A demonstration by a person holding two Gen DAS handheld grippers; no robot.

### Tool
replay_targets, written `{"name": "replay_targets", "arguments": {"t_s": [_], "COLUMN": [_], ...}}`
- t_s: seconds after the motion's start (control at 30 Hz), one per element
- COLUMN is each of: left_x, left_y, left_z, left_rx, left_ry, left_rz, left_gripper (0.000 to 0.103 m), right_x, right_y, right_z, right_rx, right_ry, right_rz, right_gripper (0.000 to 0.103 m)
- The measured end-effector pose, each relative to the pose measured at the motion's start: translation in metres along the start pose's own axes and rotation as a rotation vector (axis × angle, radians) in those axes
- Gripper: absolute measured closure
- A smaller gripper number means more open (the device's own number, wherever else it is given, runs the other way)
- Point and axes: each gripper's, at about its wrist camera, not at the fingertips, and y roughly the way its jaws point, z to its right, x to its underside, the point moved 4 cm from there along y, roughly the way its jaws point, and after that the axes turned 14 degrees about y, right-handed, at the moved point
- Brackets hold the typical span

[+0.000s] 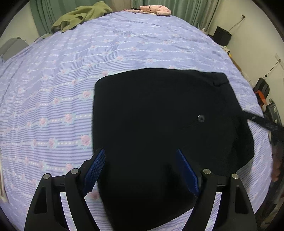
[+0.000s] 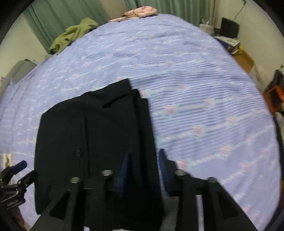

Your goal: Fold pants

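Observation:
Black pants (image 1: 159,115) lie folded into a compact block on the lavender flowered bedspread (image 1: 53,88), with a small button (image 1: 201,118) facing up. My left gripper (image 1: 140,152) hovers over their near part, open, its blue pads (image 1: 94,170) spread wide and gripping nothing. The right wrist view is blurred. There my right gripper (image 2: 144,156) stands over the right edge of the pants (image 2: 92,142), jaws parted, with that edge lying between the pads and not pinched. A blue-tipped finger of the left gripper (image 2: 18,166) shows at the lower left. A blurred hand (image 1: 276,160) is at the right edge.
A green garment (image 1: 79,16) and a pink flowered one (image 1: 150,9) lie at the far end of the bed. Green curtains (image 1: 186,8) hang behind. A black box (image 1: 221,35) and orange and black gear (image 1: 261,96) stand beyond the bed's right side.

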Motion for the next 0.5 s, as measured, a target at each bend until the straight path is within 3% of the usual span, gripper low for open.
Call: {"name": "replay_targets", "arguments": {"t_s": [0.07,0.1,0.13,0.17,0.27,0.5], "left_x": [0.008,0.012,0.016,0.019,0.025,0.024], "left_y": [-0.003,-0.004,-0.005,-0.005,-0.002,0.01], "left_z": [-0.004,-0.006,-0.009,-0.011,-0.017,-0.013], "left_rx": [-0.019,-0.032,-0.053,-0.085,-0.132,-0.134], "left_ry": [0.01,0.016,0.024,0.028,0.014,0.025], "left_rz": [0.003,0.008,0.013,0.016,0.008,-0.01], "left_gripper": [0.021,0.021,0.021,0.02,0.018,0.018], "right_x": [0.002,0.005,0.006,0.009,0.012,0.018], "right_y": [-0.017,-0.024,-0.025,-0.025,-0.006,0.049], "right_z": [0.002,0.0,-0.003,-0.005,-0.011,0.004], "right_rx": [-0.079,-0.11,-0.115,-0.11,-0.093,-0.075], "right_ry": [-0.004,-0.027,-0.042,-0.059,-0.059,0.029], "right_rz": [0.019,0.031,0.039,0.052,0.03,-0.077], "right_gripper": [0.048,0.038,0.028,0.025,0.024,0.024]}}
